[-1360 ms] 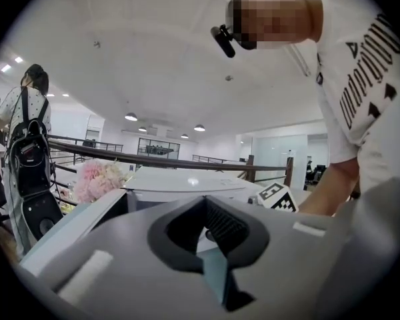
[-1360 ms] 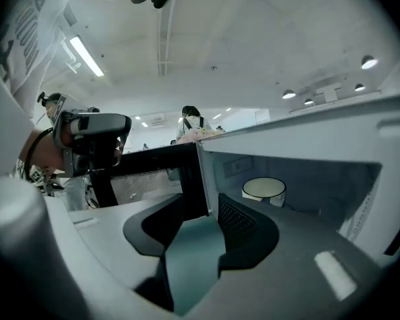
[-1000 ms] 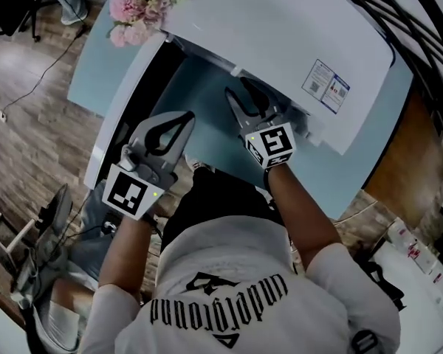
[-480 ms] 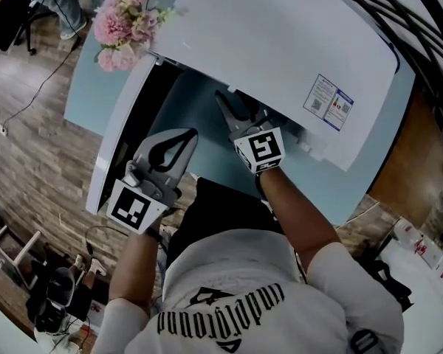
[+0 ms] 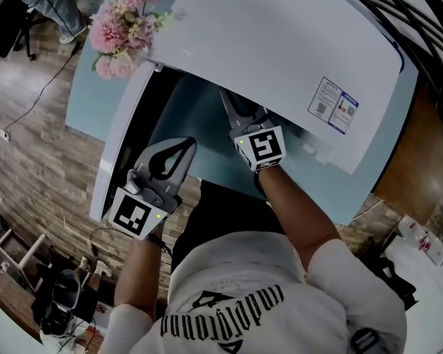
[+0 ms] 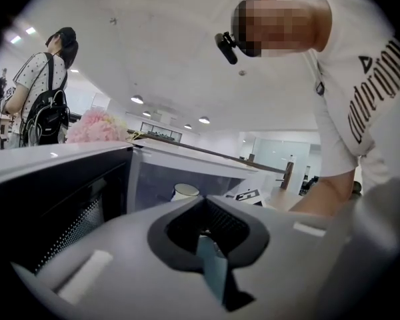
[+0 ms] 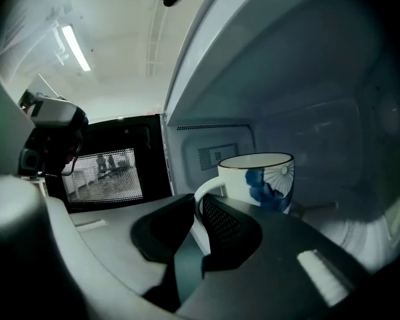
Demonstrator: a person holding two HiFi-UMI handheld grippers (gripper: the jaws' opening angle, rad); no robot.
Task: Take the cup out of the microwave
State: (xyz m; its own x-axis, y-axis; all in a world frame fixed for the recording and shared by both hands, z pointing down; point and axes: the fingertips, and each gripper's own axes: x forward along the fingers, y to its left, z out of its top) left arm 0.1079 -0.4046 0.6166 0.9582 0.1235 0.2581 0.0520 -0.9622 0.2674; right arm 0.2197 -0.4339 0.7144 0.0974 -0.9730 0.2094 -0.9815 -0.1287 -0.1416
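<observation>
A white cup [image 7: 267, 179] with a blue flower print stands inside the open microwave [image 5: 280, 43]; it also shows small in the left gripper view [image 6: 185, 191]. My right gripper [image 7: 197, 209] reaches into the cavity, its jaws closing, with the cup's handle [image 7: 203, 192] pinched between the tips. In the head view the right gripper [image 5: 232, 102] is partly hidden under the microwave's top. My left gripper [image 5: 188, 144] hangs outside beside the open door [image 5: 122, 142], shut with nothing in it [image 6: 203, 202].
The microwave sits on a light blue table [image 5: 96, 72] with pink flowers [image 5: 122, 32] at its far left corner. The open door [image 7: 103, 175] stands to the left of the cavity. A person with a backpack [image 6: 40, 99] stands in the background.
The right gripper has pushed deeper into the microwave and its jaws have narrowed onto the cup's handle. The left gripper has sunk a little beside the door.
</observation>
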